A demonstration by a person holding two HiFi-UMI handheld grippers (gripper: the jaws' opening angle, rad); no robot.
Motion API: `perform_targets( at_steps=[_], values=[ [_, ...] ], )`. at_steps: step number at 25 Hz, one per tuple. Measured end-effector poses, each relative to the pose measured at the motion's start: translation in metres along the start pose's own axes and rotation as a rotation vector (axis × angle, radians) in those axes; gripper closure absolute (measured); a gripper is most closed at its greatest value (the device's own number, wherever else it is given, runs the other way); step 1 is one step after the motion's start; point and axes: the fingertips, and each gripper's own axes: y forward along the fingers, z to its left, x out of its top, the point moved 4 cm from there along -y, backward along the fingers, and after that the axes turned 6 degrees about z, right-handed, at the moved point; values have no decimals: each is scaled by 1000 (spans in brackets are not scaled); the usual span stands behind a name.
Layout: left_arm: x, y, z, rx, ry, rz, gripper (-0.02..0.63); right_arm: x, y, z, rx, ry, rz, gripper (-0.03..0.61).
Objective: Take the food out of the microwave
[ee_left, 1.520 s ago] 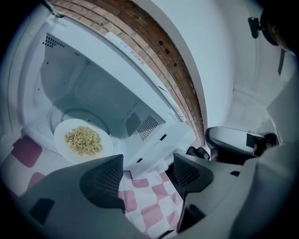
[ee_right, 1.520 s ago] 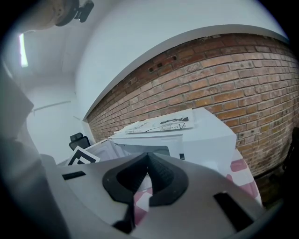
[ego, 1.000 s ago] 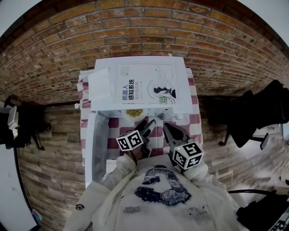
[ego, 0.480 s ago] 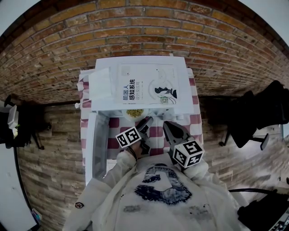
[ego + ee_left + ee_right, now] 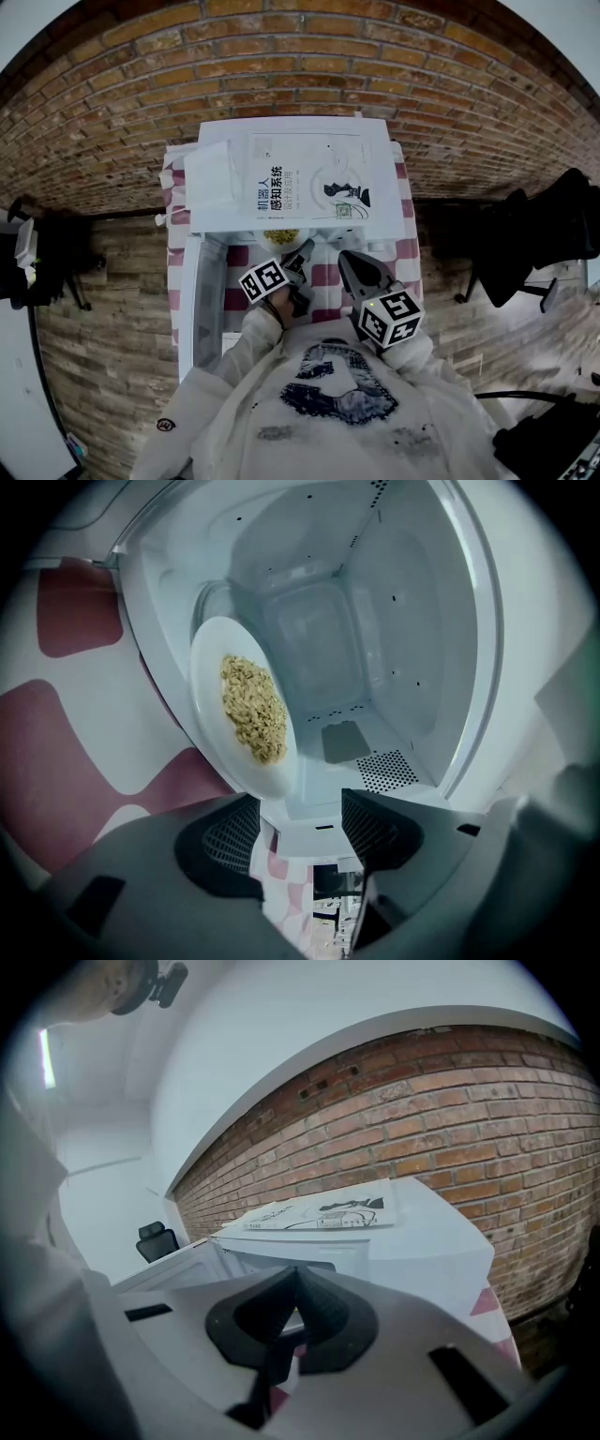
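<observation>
Your left gripper [image 5: 300, 810]: fingers wide, just narrowed, empty; straddle the plate [image 5: 208, 682] rim squarely, lift level out of the microwave [image 5: 412, 639]; right gripper [image 5: 292, 1281] fingers closed together, empty.

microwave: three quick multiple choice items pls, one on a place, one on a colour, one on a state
1. Where does the book lie?
A) on top of the microwave
B) inside the microwave
C) on the floor

2. What colour is the plate holding the food?
A) blue
B) white
C) black

3. The microwave door is:
A) shut
B) taken off
C) open

Answers:
1 A, the head view shows it flat on the white top.
2 B, the left gripper view shows a white rim round the yellowish food.
3 C, it stands swung out and the inside shows.
</observation>
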Motion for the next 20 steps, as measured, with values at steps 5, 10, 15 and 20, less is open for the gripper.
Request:
perform_targets(
  at_steps=[5, 10, 15, 20],
  values=[
    [8, 1, 5, -6, -36, -15, 339, 1, 2, -2, -10, 5, -1, 565],
    [14, 1, 8, -7, -68, -21, 353, 3, 3, -2, -15, 7, 0, 565],
    [16, 1, 11, -9, -91, -16, 379, 2, 6, -2, -16, 9, 3, 565],
    [19, -1, 13, -7, -119, -19, 411, 2, 8, -2, -15, 11, 6, 565]
  ],
)
